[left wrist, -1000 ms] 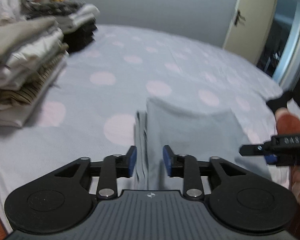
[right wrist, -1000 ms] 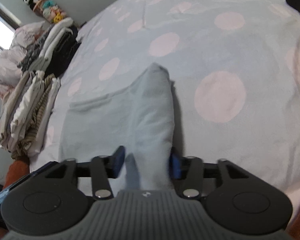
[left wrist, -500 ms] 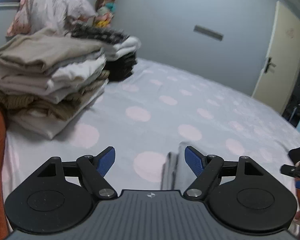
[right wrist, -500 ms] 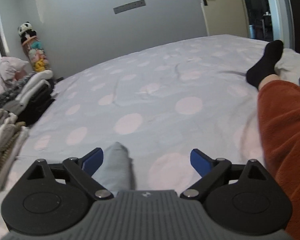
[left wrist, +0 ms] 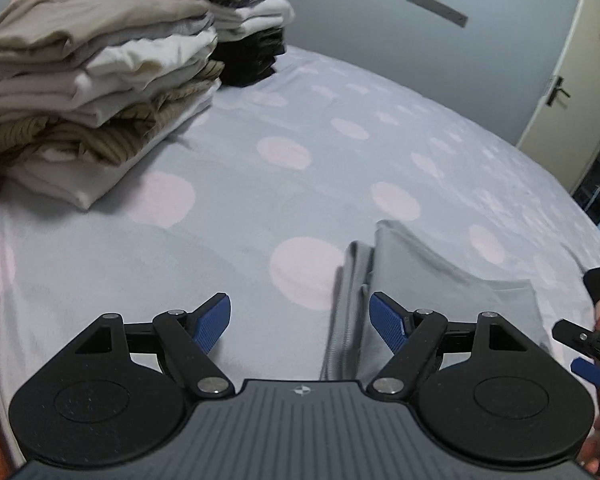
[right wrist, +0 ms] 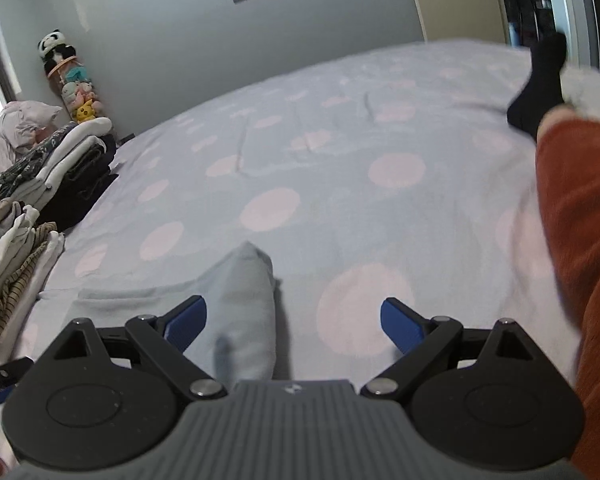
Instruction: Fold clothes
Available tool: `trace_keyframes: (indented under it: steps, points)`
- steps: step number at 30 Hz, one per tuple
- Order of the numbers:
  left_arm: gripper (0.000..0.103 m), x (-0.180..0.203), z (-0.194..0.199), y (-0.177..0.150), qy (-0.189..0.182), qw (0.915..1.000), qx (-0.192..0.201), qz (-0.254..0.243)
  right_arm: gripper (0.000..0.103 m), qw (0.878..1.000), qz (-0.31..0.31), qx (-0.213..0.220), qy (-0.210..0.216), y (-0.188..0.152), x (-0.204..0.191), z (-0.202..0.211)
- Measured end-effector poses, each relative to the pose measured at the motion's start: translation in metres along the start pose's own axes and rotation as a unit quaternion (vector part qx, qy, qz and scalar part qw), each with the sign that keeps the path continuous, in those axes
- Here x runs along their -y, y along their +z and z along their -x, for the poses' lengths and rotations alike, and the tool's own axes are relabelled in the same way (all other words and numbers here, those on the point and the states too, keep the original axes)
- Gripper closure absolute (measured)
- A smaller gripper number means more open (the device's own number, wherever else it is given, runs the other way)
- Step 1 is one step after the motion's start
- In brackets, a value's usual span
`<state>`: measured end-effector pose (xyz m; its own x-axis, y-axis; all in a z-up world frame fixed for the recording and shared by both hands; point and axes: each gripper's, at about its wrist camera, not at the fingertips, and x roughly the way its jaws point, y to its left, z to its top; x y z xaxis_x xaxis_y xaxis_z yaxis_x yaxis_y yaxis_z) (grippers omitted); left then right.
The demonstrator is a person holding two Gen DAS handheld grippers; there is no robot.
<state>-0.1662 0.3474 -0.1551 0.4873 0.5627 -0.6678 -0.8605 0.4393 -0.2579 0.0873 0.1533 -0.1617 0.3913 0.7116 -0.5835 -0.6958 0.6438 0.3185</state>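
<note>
Grey folded garment point(left wrist: 428, 276) on bed; left gripper point(left wrist: 300, 320), right gripper point(right wrist: 294, 320) spread wide, holding nothing.

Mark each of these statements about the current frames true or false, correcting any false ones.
1. Both tongs are open and hold nothing. True: the left tongs and right tongs are spread.
2. The folded grey garment lies on the polka-dot bedsheet. True.
3. The stack of folded clothes sits to the right of the left tongs. False: it sits to their left.
4. The grey garment is on top of the stack. False: it lies apart from it, on the sheet.
5. A foot in a black sock rests on the bed. True.
</note>
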Motion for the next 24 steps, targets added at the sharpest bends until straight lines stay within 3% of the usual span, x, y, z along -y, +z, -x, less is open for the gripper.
trace_keyframes:
  steps: [11,15,24]
  points:
    - [0.019,-0.006,-0.006,0.000,0.001,0.9999,0.014,-0.007,0.008,1.000,-0.017,-0.019,0.012,-0.007,-0.004,-0.009]
    - [0.019,-0.009,-0.007,0.005,-0.030,0.9995,0.007,0.001,0.008,1.000,0.002,-0.005,0.014,-0.003,-0.008,-0.003]
    - [0.016,-0.007,-0.026,0.014,-0.109,0.9931,-0.042,0.001,0.010,0.999,-0.004,-0.042,0.026,0.012,0.001,-0.012]
